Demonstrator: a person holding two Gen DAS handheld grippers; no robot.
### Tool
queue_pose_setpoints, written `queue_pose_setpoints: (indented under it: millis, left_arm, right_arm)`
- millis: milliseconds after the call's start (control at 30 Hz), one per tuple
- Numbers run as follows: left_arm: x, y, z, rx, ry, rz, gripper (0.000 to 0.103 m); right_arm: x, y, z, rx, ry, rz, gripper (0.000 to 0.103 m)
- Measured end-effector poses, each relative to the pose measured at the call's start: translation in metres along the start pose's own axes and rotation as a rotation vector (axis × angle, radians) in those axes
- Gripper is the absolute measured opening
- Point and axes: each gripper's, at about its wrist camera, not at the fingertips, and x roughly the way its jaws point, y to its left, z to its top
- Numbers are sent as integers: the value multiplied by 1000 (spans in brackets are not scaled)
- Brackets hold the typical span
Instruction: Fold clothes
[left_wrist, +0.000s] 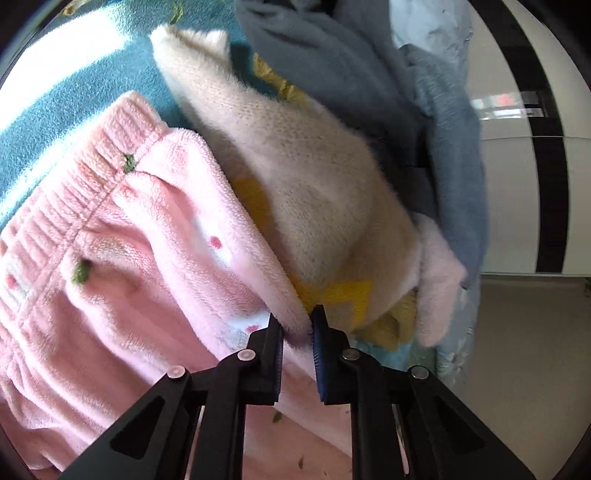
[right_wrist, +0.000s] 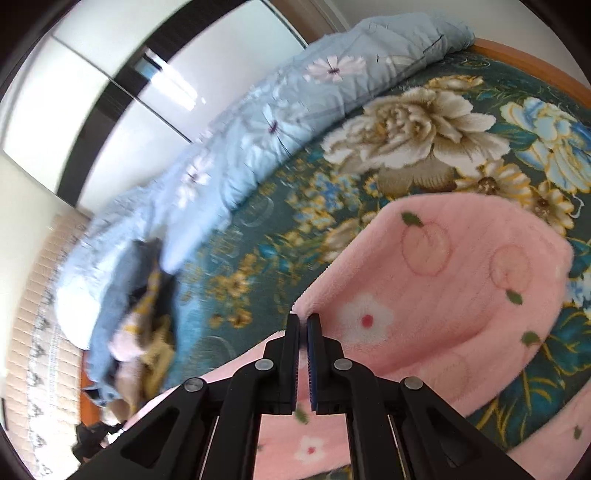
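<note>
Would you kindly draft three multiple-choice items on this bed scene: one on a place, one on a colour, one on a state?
1. Where does the light blue flowered quilt lie?
A. along the far edge of the bed
B. on the floor
C. over the pink garment

2. What colour is the fleece garment that both grippers hold?
A. grey
B. pink
C. yellow

3. How do the right gripper jaws stand?
A. wide open
B. shut on the garment's edge
C. shut on nothing

Answers: 1 A, it is bunched beside the flowered blanket, by the wardrobe; 2 B, pink with peaches and flowers; 3 B, fleece is pinched between them.
</note>
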Motion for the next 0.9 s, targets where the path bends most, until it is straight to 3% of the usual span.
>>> queue_pose_setpoints:
  millis: [67, 167, 367, 533, 667, 900]
  left_arm:
    - [-35, 3, -15, 41, 2, -111, 3]
    - [-83, 13, -46, 141, -5, -201, 3]
    - [-141, 81, -107, 203, -3, -298, 3]
    - [-151, 137, -141, 247, -43, -290, 3]
    - [-124, 160, -131, 284, -39, -254, 3]
    - [-101, 176, -123, 282, -31, -314, 3]
  right_arm:
    - [-28, 1, -3, -6, -46, 42, 4]
    - [-68, -3, -18, -33, -93, 88, 4]
    - [-120, -43, -74, -2, -88, 148, 4]
    - [-133, -80, -128, 3, -71, 134, 4]
    - [-126, -108, -160, 65, -45, 121, 4]
    - [-105, -142, -189, 189, -17, 85, 4]
